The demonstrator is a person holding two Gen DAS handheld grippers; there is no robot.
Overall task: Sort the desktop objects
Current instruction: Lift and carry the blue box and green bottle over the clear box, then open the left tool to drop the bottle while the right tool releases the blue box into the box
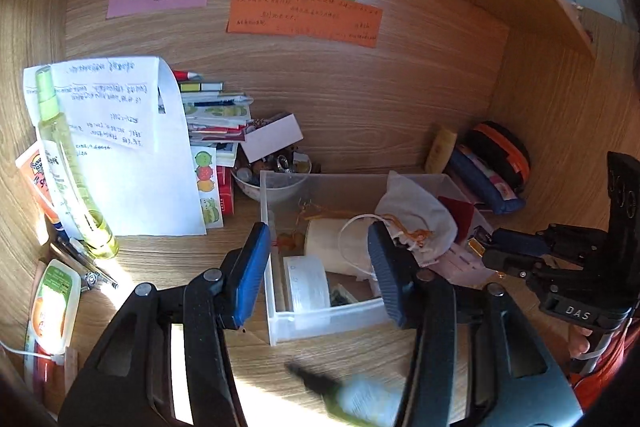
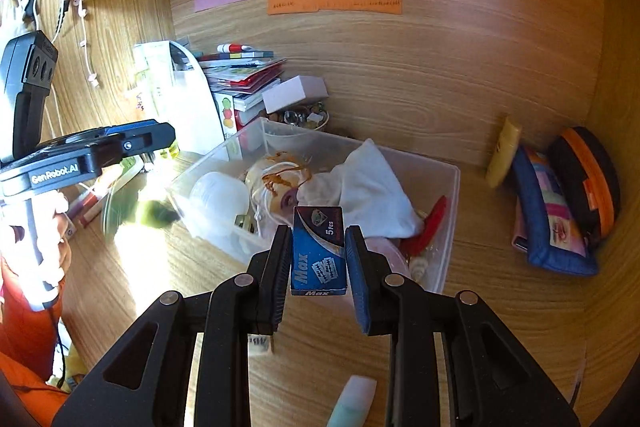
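My right gripper point(image 2: 318, 259) is shut on a small blue "Max" razor-blade box point(image 2: 318, 247), held upright just above the near edge of a clear plastic bin point(image 2: 452, 187). The bin point(image 1: 276, 323) holds a white cloth pouch point(image 1: 420, 215), a white roll point(image 1: 308, 283) and other small items. My left gripper point(image 1: 320, 267) hangs open over the bin's left end with nothing between its pads. A blurred green object with a dark tip point(image 1: 348, 395) shows below it over the desk, also blurred in the right wrist view point(image 2: 152, 215). The right gripper point(image 1: 486, 247) appears at the bin's right side.
A yellow-green spray bottle point(image 1: 68, 163), a white sheet point(image 1: 132, 147) and stacked books point(image 1: 216, 115) stand at the left. A bowl of trinkets point(image 1: 272, 179) sits behind the bin. A blue pouch point(image 2: 548, 219) and an orange-black case point(image 2: 588, 183) lean at the right. A mint tube point(image 2: 352, 403) lies near.
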